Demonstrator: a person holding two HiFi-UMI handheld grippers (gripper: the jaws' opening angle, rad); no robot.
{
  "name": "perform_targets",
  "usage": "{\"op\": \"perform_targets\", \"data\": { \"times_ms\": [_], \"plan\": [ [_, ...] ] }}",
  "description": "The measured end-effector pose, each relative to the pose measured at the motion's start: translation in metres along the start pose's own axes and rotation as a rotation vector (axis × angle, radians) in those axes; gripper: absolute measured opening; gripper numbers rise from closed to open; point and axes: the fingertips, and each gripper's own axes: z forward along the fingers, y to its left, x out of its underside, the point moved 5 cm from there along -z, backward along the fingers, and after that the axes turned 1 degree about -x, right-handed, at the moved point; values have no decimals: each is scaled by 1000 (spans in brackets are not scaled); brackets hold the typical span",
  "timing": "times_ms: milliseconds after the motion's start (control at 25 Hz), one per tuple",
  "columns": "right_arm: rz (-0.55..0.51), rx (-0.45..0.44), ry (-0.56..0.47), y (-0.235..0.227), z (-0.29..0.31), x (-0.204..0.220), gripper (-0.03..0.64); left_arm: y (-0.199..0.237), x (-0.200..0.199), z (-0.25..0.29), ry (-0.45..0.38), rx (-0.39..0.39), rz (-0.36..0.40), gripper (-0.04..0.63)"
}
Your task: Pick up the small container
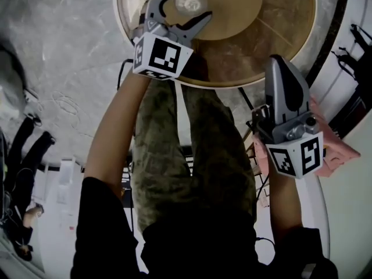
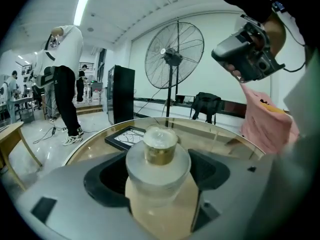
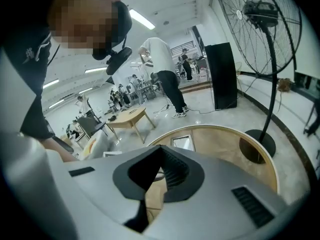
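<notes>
Round worktop bears the small container. Your left claw gapes around it; your right claw is clenched.

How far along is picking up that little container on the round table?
Done: the left gripper has its open jaws either side of the small container. In hand: nothing gripped yet; it stands on the table. Still to do: close and lift. The right gripper is shut, empty.

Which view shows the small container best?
The left gripper view: the small container stands close up, between the open jaws. The head view shows only its top from above; the right gripper view shows nothing clear of it.
</notes>
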Motion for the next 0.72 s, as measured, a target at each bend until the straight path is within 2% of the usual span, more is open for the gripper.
{"op": "perform_targets", "data": {
  "times_ms": [320,600,720],
  "plan": [
    [85,47,8,-19,16,5,17,15,11,28,26,56,23,356],
    [62,64,-21,-27,-18,18,17,-7,-2,21,17,49,28,348],
    [74,86,-48,-29,-21,8,17,-1,-20,12,-16,46,-21,348]
  ]
}}
